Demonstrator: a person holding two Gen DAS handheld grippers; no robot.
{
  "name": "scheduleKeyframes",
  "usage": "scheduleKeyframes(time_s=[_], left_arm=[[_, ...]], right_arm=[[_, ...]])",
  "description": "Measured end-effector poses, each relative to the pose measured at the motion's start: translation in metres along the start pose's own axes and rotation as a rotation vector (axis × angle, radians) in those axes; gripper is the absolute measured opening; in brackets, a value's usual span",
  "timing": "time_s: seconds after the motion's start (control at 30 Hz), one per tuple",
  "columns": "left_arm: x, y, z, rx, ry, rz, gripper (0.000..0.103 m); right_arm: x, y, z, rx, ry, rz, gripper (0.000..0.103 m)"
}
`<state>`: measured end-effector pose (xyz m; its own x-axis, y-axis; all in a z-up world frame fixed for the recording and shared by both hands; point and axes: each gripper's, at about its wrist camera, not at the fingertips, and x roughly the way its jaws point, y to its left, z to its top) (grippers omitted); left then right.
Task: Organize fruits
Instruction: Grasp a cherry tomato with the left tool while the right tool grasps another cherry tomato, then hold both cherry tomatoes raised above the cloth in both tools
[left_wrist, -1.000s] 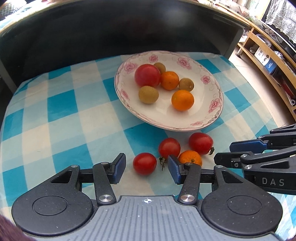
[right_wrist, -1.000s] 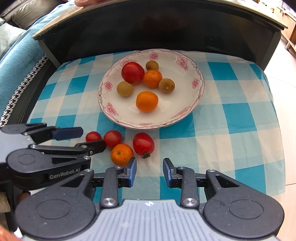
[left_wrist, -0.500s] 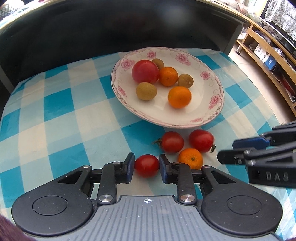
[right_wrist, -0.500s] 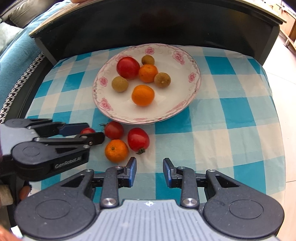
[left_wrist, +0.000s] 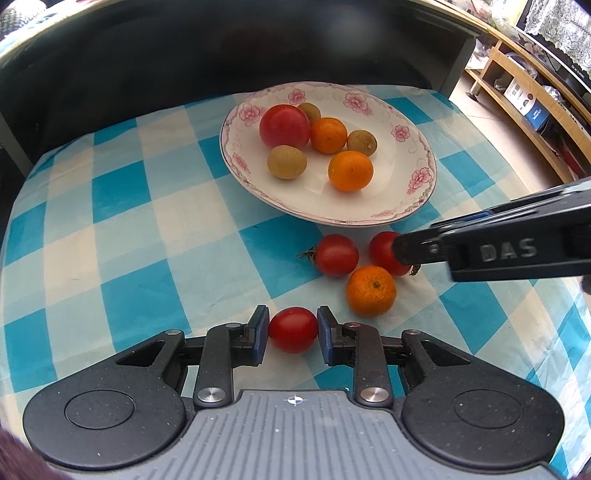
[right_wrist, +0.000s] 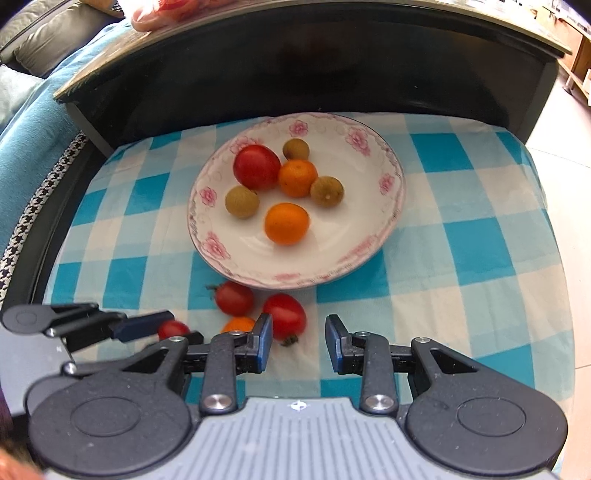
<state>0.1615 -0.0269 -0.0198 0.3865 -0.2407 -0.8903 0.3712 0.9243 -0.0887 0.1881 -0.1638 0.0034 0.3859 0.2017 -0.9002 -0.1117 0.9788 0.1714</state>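
Observation:
A white floral plate (left_wrist: 413, 155) (right_wrist: 376, 221) holds a big tomato (left_wrist: 284, 125), two oranges and three brown longans. My left gripper (left_wrist: 292, 330) is shut on a small red tomato (left_wrist: 292, 329), also seen in the right wrist view (right_wrist: 173, 329). On the cloth in front of the plate lie two tomatoes (left_wrist: 336, 254) (left_wrist: 384, 251) and an orange (left_wrist: 370, 291). My right gripper (right_wrist: 299, 347) is open and empty; its left pad sits next to one tomato (right_wrist: 284, 315). It reaches in from the right in the left wrist view.
A blue and white checked cloth (left_wrist: 110, 240) covers the low table. A dark raised edge (left_wrist: 184, 55) runs behind the plate. Wooden shelves (left_wrist: 524, 96) stand at the far right. A blue sofa (right_wrist: 33, 122) is at the left.
My left gripper closed on the small tomato and moved forward. My right gripper moved forward and left toward the tomato by the plate.

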Motion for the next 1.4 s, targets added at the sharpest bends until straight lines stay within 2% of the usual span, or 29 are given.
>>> scheduleKeyframes(time_s=[0.47,0.77,1.17,1.4], left_arm=[[0.001,0.000,0.000,-0.004,-0.002,0.002,0.037],[-0.009,-0.006,-0.007,0.013,0.000,0.024,0.036],[-0.010,-0.013,-0.023,0.017,0.023,0.025,0.036],[-0.016,-0.004,-0.015,-0.021,-0.004,-0.018,0.040]], right_arm=[[0.031,0.012,0.000,-0.067,0.046,-0.021,0.032],[0.012,0.020,-0.011,-0.138,0.021,-0.065,0.032],[-0.011,0.012,-0.051,-0.182,0.099,-0.101,0.032],[-0.012,0.007,-0.052,-0.165,0.099,-0.099,0.032]])
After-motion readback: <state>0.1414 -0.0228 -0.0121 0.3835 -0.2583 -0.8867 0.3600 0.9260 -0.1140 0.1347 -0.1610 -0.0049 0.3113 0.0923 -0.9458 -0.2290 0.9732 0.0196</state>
